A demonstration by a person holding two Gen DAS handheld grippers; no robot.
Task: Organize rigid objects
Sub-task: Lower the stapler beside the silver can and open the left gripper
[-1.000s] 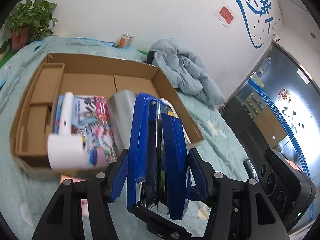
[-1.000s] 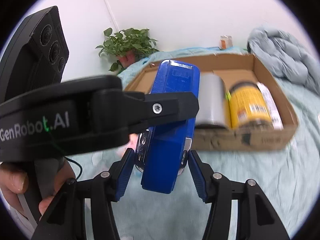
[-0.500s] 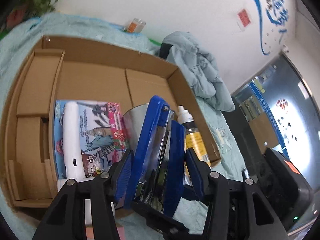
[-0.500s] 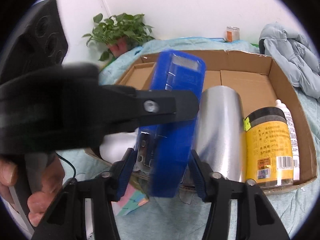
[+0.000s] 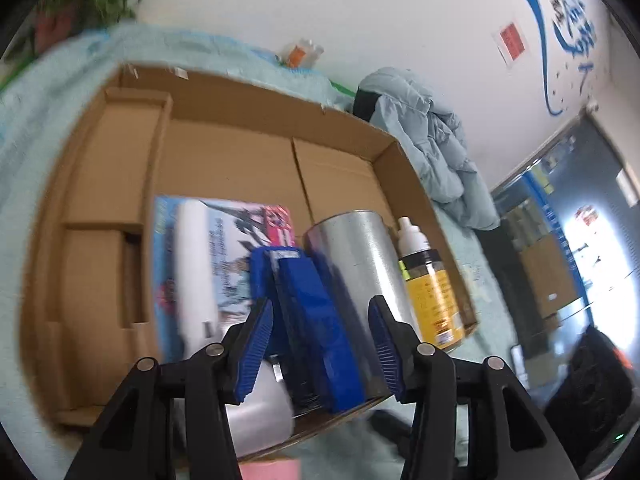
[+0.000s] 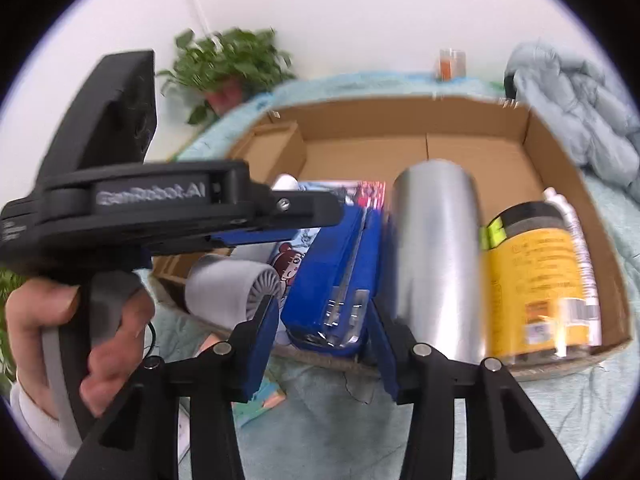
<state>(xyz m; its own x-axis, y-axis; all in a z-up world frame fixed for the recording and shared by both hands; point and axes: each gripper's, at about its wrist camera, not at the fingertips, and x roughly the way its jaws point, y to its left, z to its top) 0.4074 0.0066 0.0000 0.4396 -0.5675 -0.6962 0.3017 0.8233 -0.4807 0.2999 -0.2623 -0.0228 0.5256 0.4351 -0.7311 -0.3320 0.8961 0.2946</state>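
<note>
Left wrist view shows the left gripper (image 5: 320,334) with its jaws opening around a blue stapler (image 5: 310,320); the left pad sits at the stapler's side and a gap shows by the right pad, so the grip has let go. The right gripper (image 6: 324,338) likewise straddles the stapler from the near end, its jaws opening, with slim gaps on both sides. The stapler lies in the cardboard box (image 6: 560,184), between a white hair dryer (image 6: 232,284) and a silver can (image 6: 436,256) lying on its side. Under the dryer and stapler is a picture book (image 5: 236,236). Beyond the can lie a yellow jar (image 6: 536,280) and a white bottle (image 5: 410,232). A hand (image 6: 60,344) holds the left gripper's handle. The box sits on a light green blanket (image 6: 460,432).
</note>
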